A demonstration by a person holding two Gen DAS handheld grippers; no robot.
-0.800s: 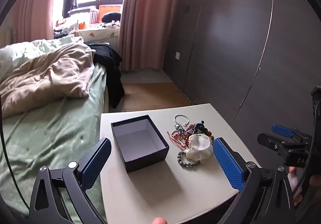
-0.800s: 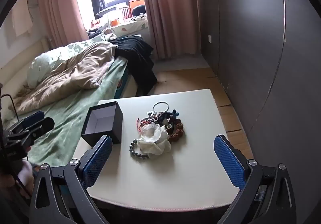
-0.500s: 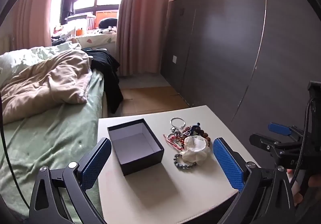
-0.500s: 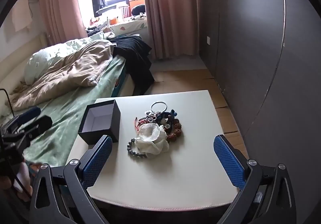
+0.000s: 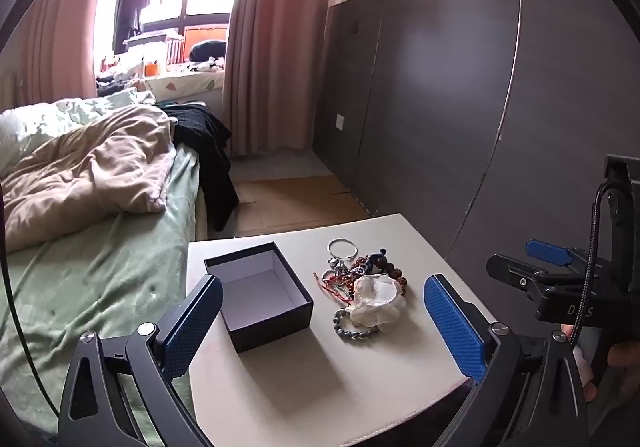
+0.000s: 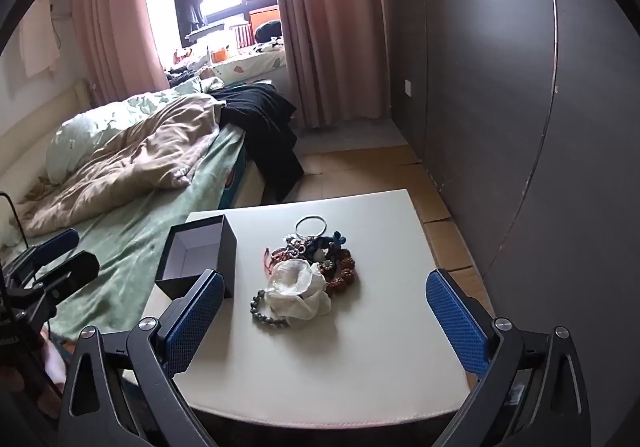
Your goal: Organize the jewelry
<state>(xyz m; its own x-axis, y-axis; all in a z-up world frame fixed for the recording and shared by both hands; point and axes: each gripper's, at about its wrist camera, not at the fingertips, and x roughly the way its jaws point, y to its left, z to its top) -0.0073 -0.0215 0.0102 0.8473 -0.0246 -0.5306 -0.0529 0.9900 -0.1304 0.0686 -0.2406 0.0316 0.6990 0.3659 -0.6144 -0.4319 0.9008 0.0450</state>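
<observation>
Left tool (image 5: 322, 321): nearest the lens in the left wrist view, blue-padded fingers spread wide with nothing between them, held above the near edge of the surface; it also shows at the left edge of the right wrist view (image 6: 48, 261).
Right tool (image 6: 324, 321): likewise released, fingers wide apart and empty, hanging over the near part of the surface; in the left wrist view it shows at the right edge (image 5: 540, 267), with part of a hand on its grip.
Surface (image 6: 360, 359): pale, square, its near half bare; it stands beside the bed.
Bead bracelet (image 6: 266, 313): grey-green beads at the near edge of the jewelry pile, partly under the white piece.
White fabric flower (image 6: 298, 289): crumpled, lying on top of the near side of the pile.
Jewelry pile (image 5: 362, 277): red cord, brown beads, dark blue pieces and silver bits tangled together in the middle of the surface; single pieces are hard to tell apart.
Silver ring bangle (image 6: 311, 225): at the far end of the pile, flat on the surface.
Box (image 5: 260, 293): dark outside, white inside, open-topped and empty, upright, left of the pile and apart from it, near the surface's left edge.
Bed (image 5: 80, 267): green sheet, with a beige duvet (image 5: 80, 171) bunched up and dark clothing draped over its far corner.
Curtains (image 6: 328, 19): pink, framing a bright window at the back.
</observation>
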